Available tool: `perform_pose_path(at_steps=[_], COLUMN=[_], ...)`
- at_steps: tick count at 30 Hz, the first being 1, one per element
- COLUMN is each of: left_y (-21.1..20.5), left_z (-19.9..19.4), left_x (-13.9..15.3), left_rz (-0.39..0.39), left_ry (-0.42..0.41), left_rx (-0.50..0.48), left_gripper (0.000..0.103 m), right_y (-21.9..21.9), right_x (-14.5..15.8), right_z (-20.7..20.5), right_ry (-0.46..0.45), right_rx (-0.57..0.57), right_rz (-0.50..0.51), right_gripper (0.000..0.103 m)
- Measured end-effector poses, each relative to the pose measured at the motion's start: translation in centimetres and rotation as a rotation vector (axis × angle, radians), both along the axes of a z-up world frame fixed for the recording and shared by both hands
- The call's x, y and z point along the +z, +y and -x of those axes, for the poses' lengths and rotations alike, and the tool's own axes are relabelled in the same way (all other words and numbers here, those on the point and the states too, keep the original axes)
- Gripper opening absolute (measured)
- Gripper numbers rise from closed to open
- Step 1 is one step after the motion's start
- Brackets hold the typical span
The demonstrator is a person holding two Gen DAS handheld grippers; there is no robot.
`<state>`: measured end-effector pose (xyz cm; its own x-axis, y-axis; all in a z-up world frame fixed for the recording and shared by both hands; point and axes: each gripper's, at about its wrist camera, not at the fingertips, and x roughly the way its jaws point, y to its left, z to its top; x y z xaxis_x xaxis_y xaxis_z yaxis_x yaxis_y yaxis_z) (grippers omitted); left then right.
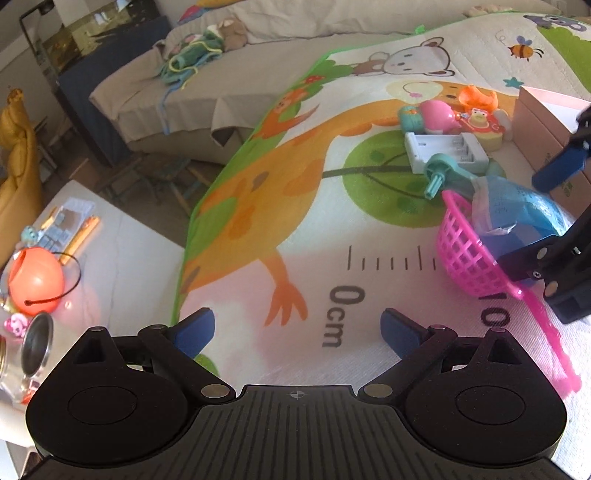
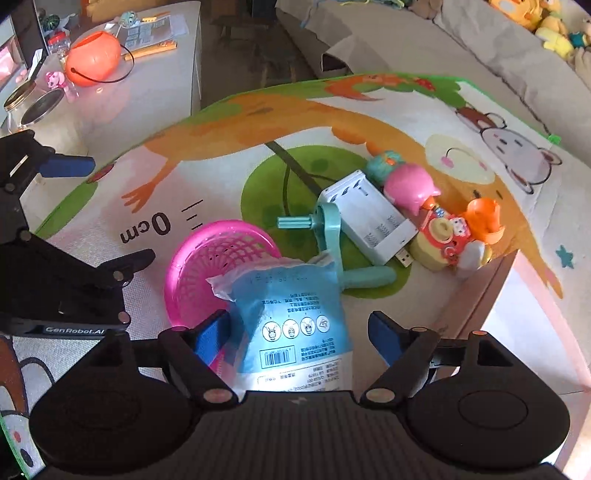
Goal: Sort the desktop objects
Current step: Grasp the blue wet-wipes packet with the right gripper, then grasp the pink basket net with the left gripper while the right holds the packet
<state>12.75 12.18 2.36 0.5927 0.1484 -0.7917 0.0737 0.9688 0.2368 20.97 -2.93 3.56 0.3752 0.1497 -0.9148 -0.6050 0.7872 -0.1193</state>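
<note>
Jaws spread on both: left gripper (image 1: 297, 326) over bare play mat (image 1: 258, 229), nothing between; right gripper (image 2: 295, 338) wide around blue packet (image 2: 291, 317), far pad clear of it, near pad contact unclear. Packet leaning on pink basket (image 2: 207, 258). Beside: white charger (image 2: 369, 218), teal handle (image 2: 328, 236), toys, pink box (image 2: 517, 302).

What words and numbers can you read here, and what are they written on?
"0cm": on the play mat, beside ruler ticks.
"10": on the play mat too, partly hidden by the pink basket.
"GenRobot.AI": on the left hand-held gripper.
Blue packet: small print, a barcode and round warning pictures, too small to read.
Papers on the side table: too blurred to read.
</note>
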Motion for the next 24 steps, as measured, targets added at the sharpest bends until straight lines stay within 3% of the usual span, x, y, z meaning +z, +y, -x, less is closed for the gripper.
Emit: perform_pose_path(at_steps=[1,3,11,14,20,24], left_y=[0.2,0.3,-1.1,-1.6,-1.9,-3.3], left_z=[0.2,0.4,1.1,1.7,3.9,5.1], left_x=[0.0,-0.1,0.7,1.3,2.8,3.6], left_rz=[0.004,0.007,0.052,0.088,0.218,0.255], left_ry=[0.002,0.008,0.001,-0.004,-0.021,-0.026], left_rx=[-0.001,-0.004,-0.051,-0.057,0.004,-0.005], left_gripper=[0.1,0.1,0.1,0.1,0.1,0.101], right_y=[0.0,0.2,-2.7,-5.5,-11.4,-13.1], right_x=[-0.1,0.2,2.8,2.3,0.9,0.4], right_z=[0.2,1.6,10.6,11.9,12.3,12.8], right_ry=[0.023,0.024,0.099,0.136,0.119,0.095], right_rx=[0.003,0.015,0.1,0.036,-0.136,-0.164], right_rz=[-0.015,-0.016,-0.03,0.002,0.041,0.037], right_gripper=[0.061,0.057,0.054,0.054,0.055,0.057])
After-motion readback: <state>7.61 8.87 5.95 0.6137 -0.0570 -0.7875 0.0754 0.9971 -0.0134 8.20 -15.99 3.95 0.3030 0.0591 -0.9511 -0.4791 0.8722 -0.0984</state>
